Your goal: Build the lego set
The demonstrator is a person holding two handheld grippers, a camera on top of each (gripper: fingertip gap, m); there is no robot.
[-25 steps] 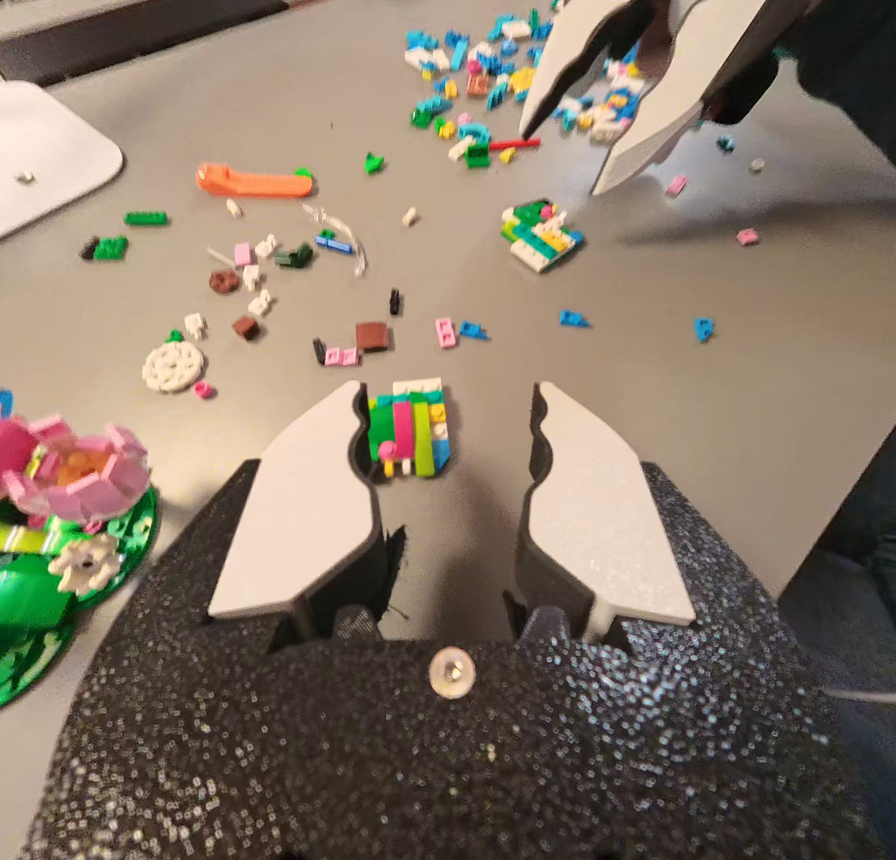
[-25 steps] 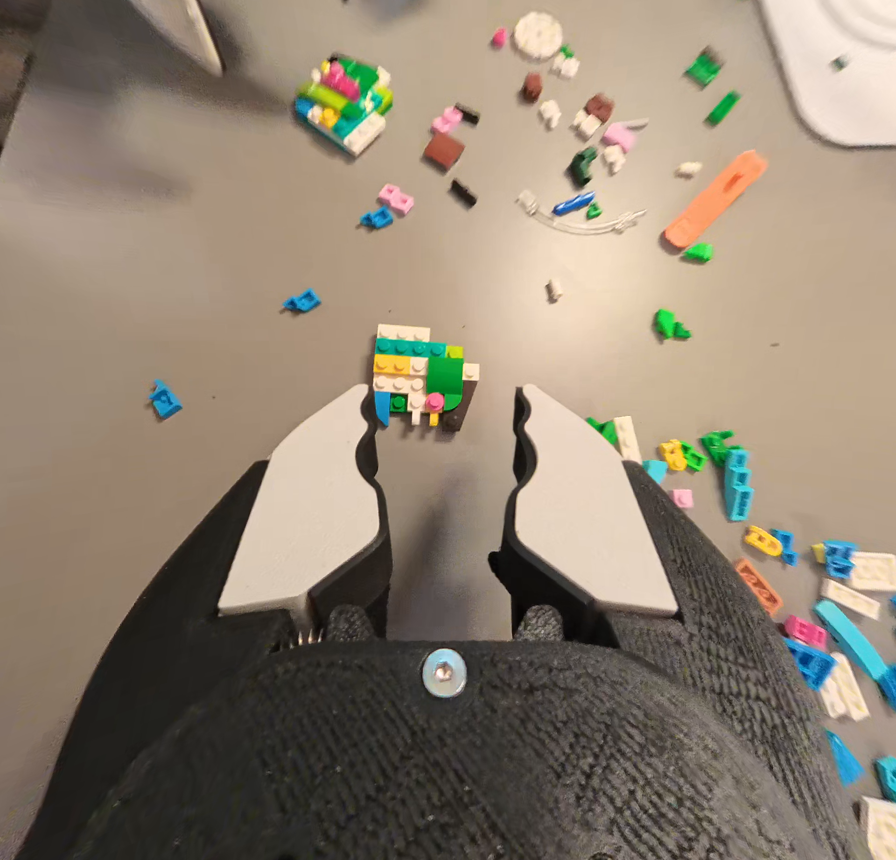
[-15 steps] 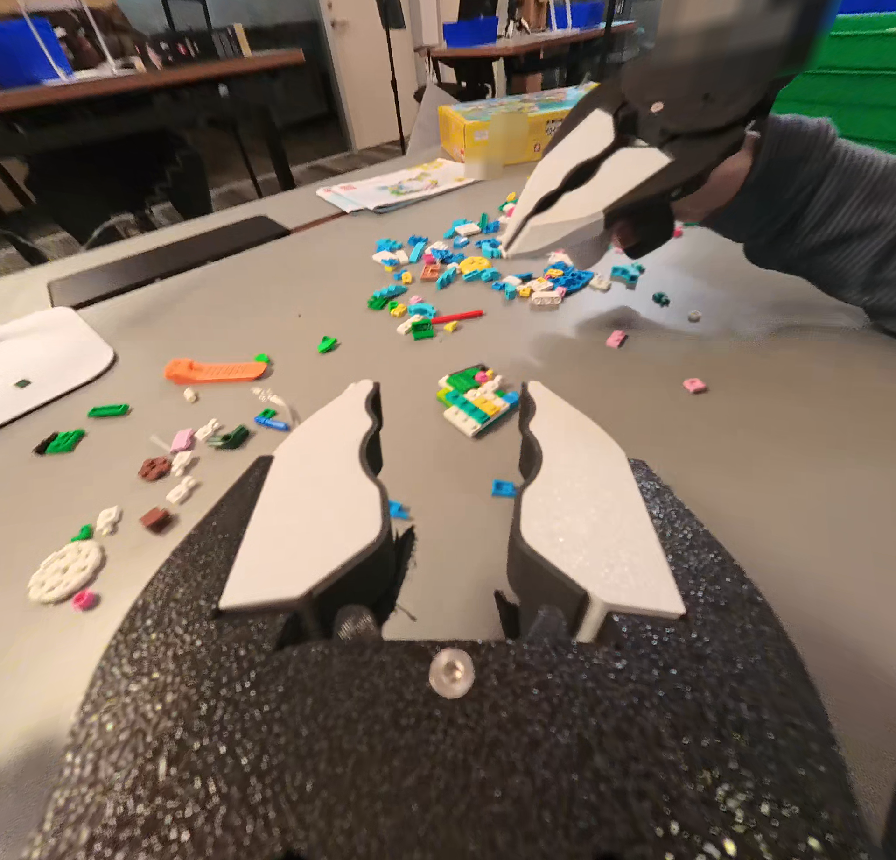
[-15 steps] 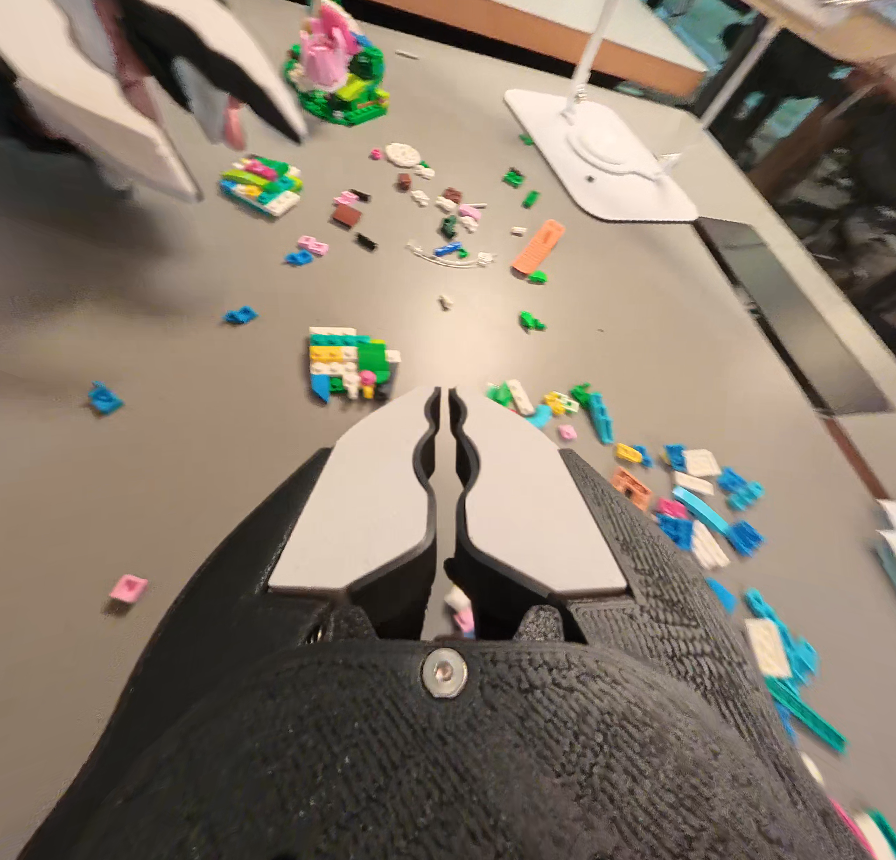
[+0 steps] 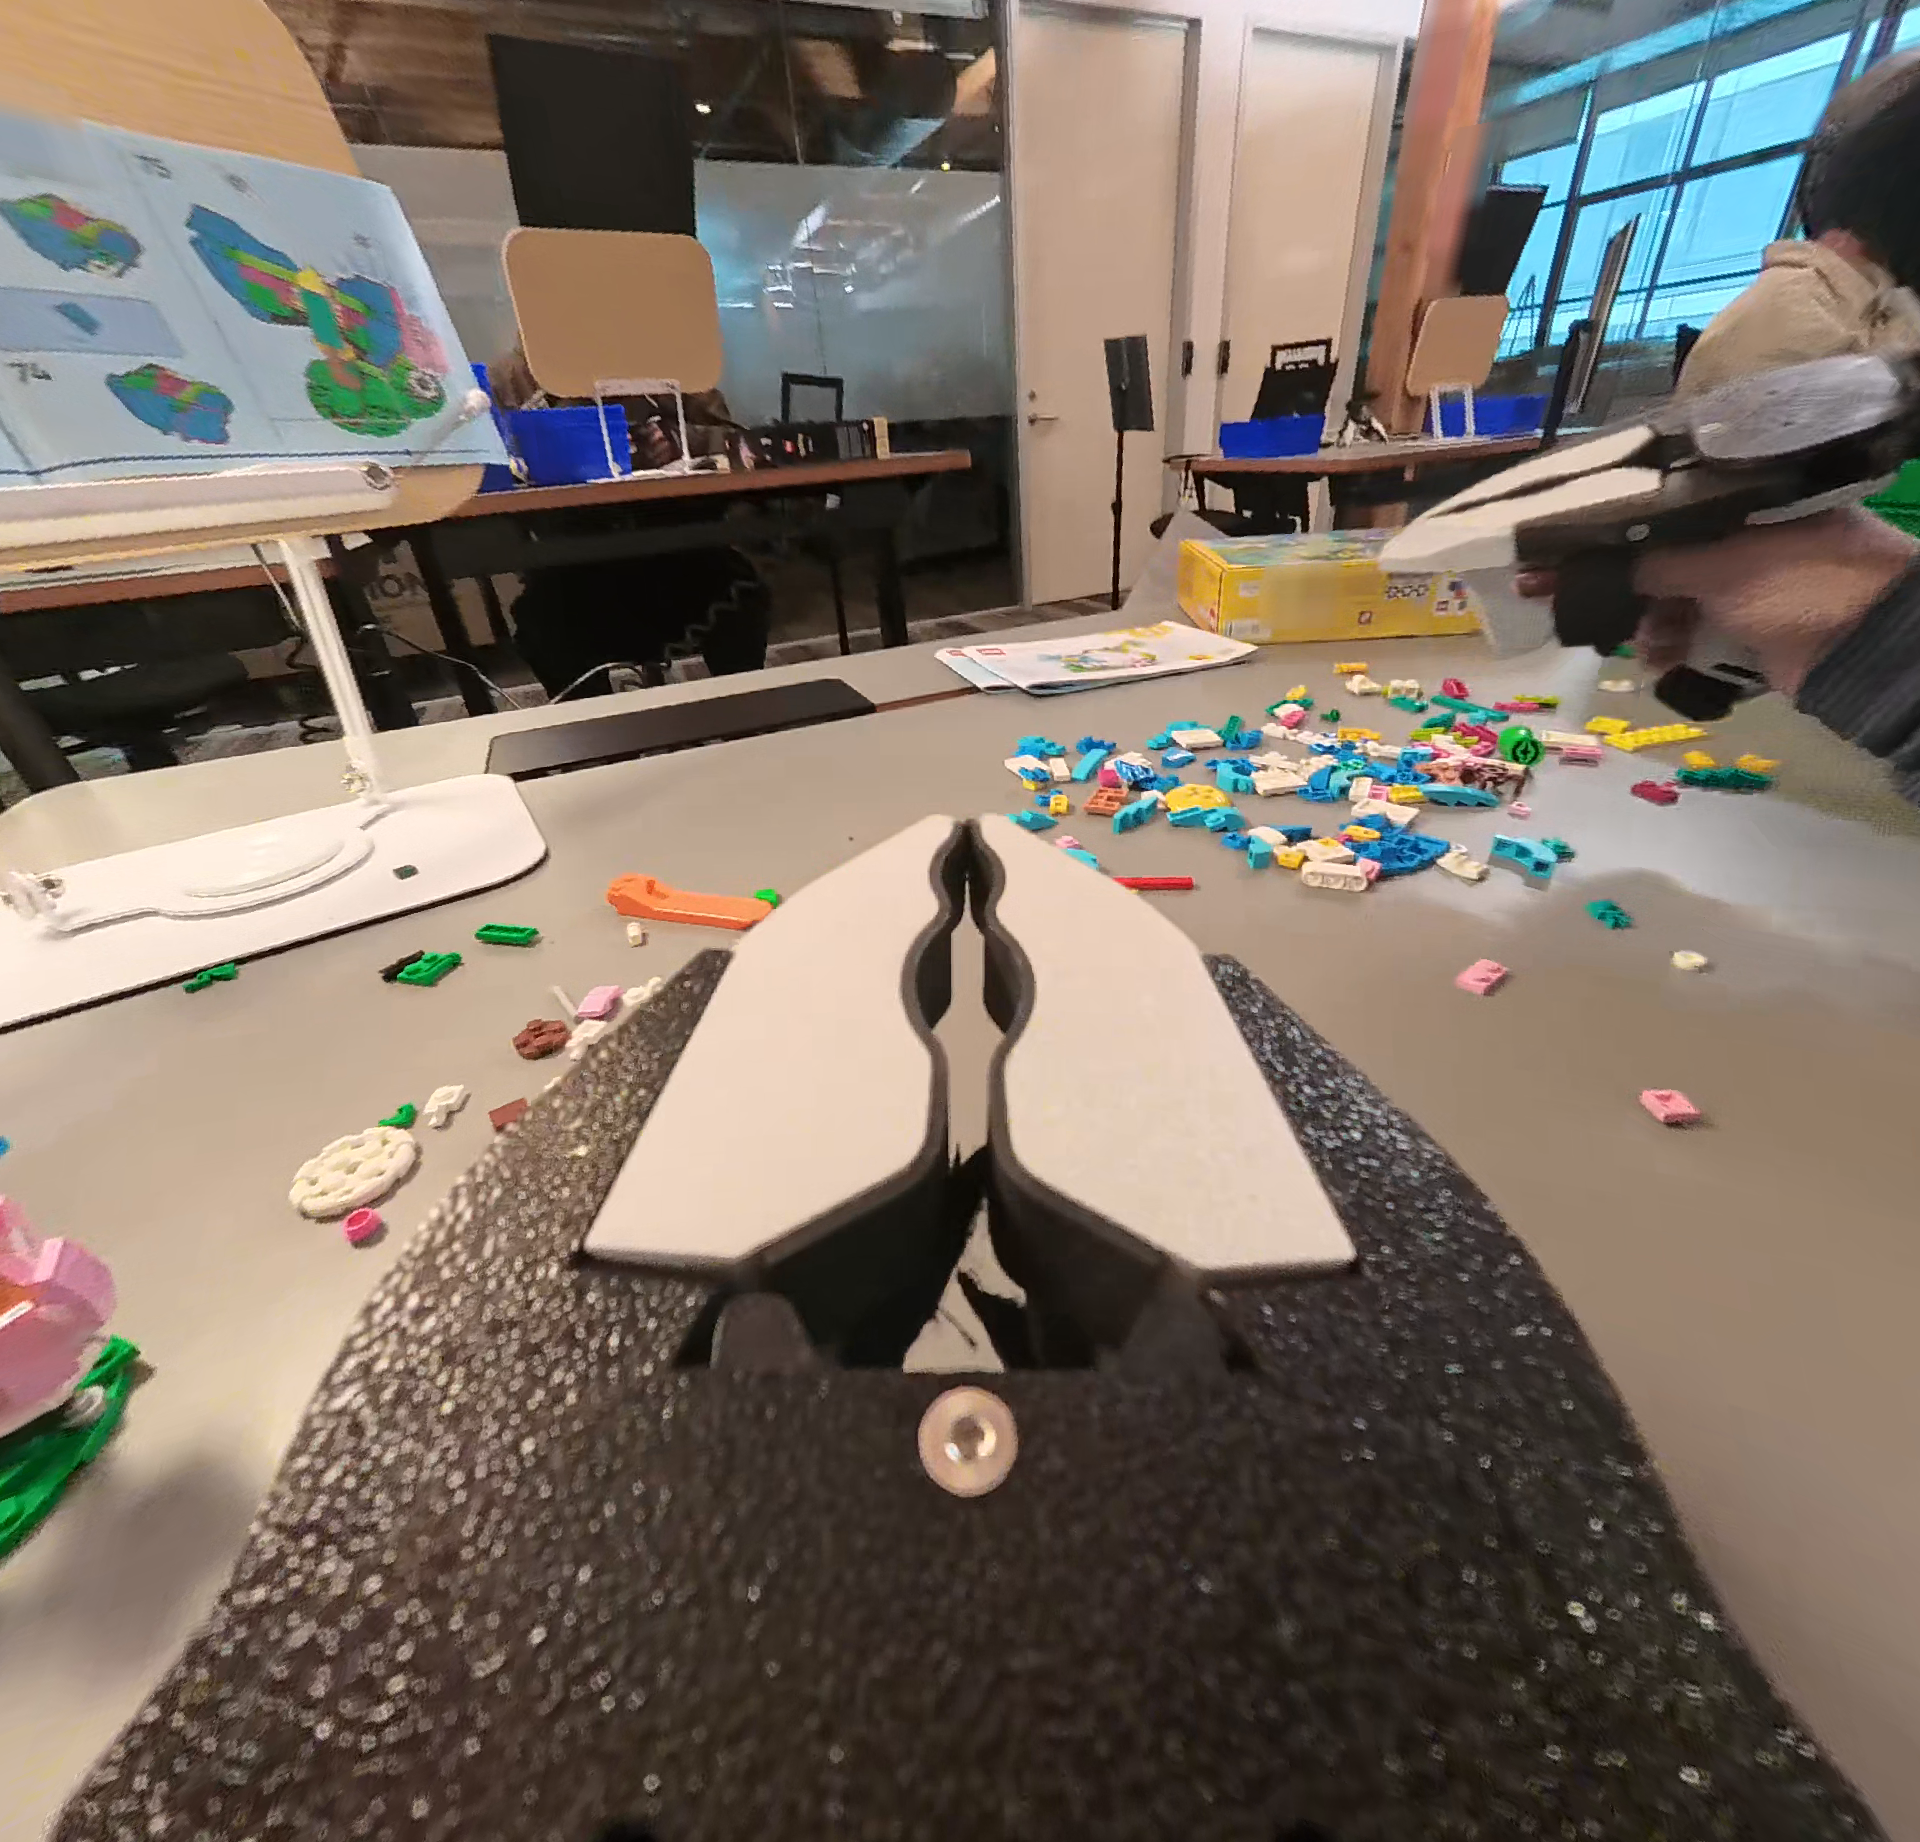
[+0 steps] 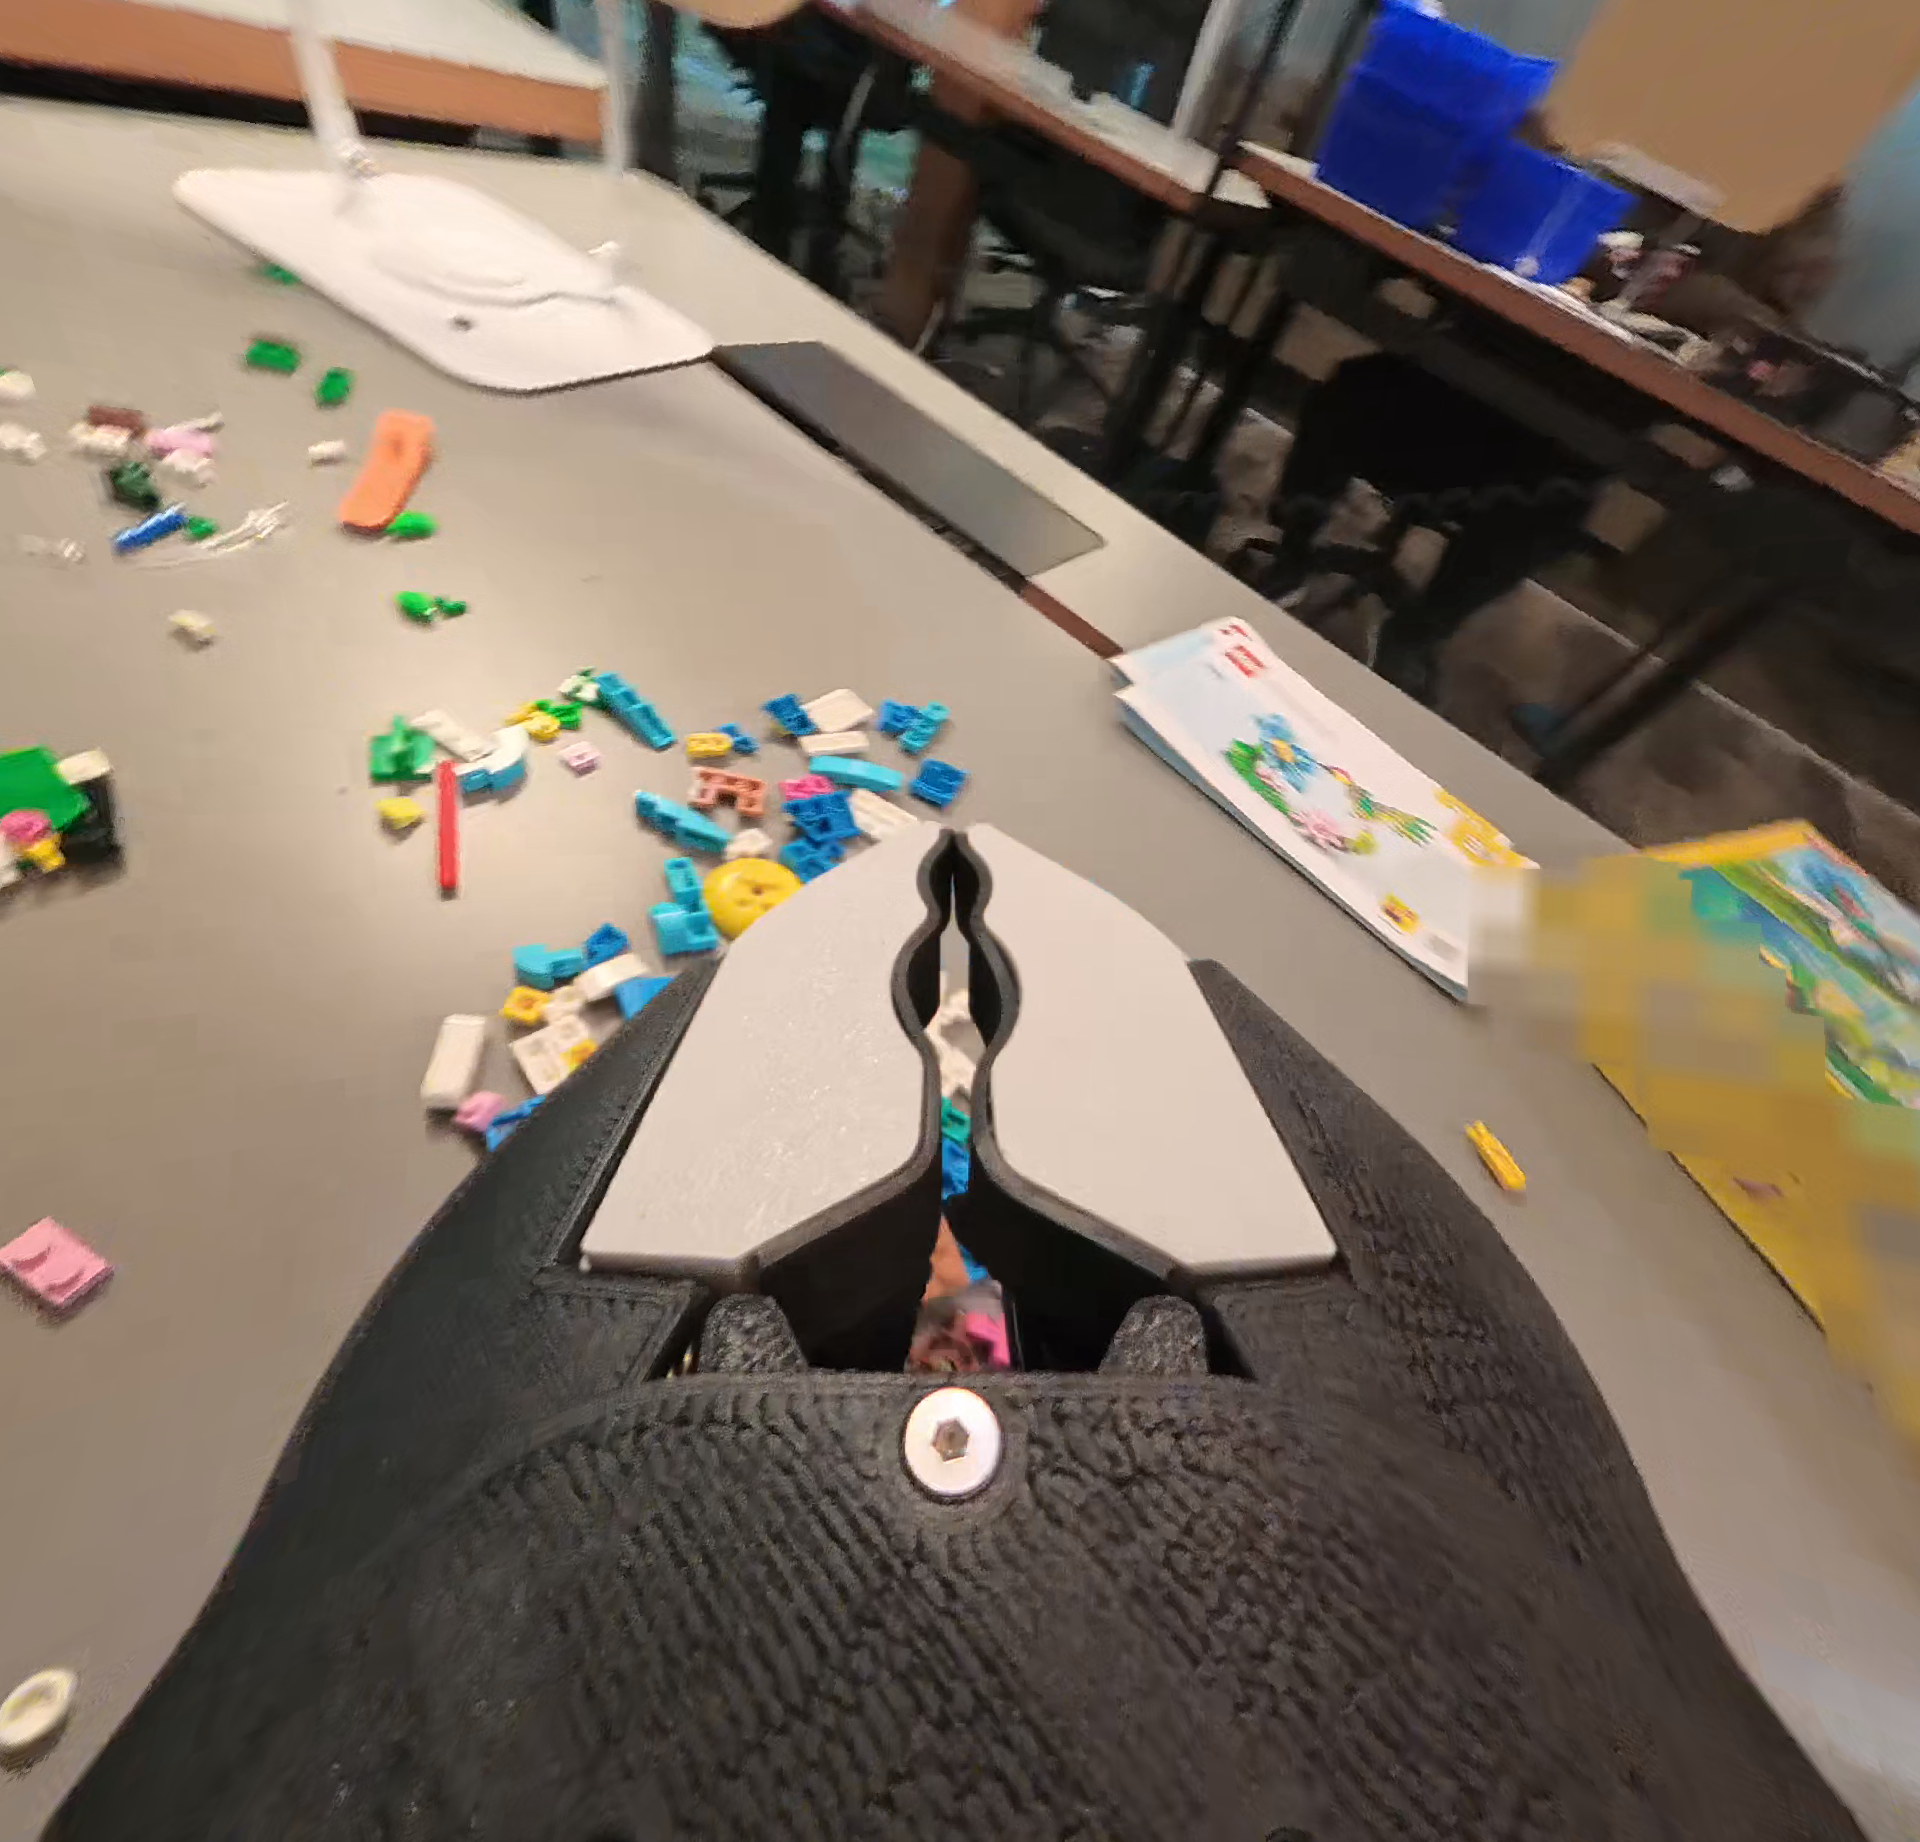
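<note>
My left gripper [image 5: 968, 828] is shut and empty, raised above the grey table [image 5: 1558, 1221] and pointing across it. My right gripper [image 6: 953, 836] is shut and empty, held above the pile of loose bricks [image 6: 727, 816]; it also shows in the left wrist view [image 5: 1455, 535] at the far right, held by a hand. The brick pile shows in the left wrist view [image 5: 1320, 795] too. A pink flower model on a green base [image 5: 42, 1356] sits at the left edge. A small multicoloured sub-build [image 6: 52, 805] lies at the left edge of the right wrist view.
An orange brick separator [image 5: 686, 904] and scattered small pieces [image 5: 540, 1039] lie left of centre. A white stand base [image 5: 260, 857] holds an open instruction sheet [image 5: 208, 327]. A booklet [image 6: 1309, 805] and a yellow box [image 5: 1309, 587] lie at the far side. My hands' fingertips stand some 30 cm from each other.
Both grippers have lifted and tilted up from the sub-builds on the table. The right gripper shut first and swung over the brick pile. The left gripper has now shut too.
</note>
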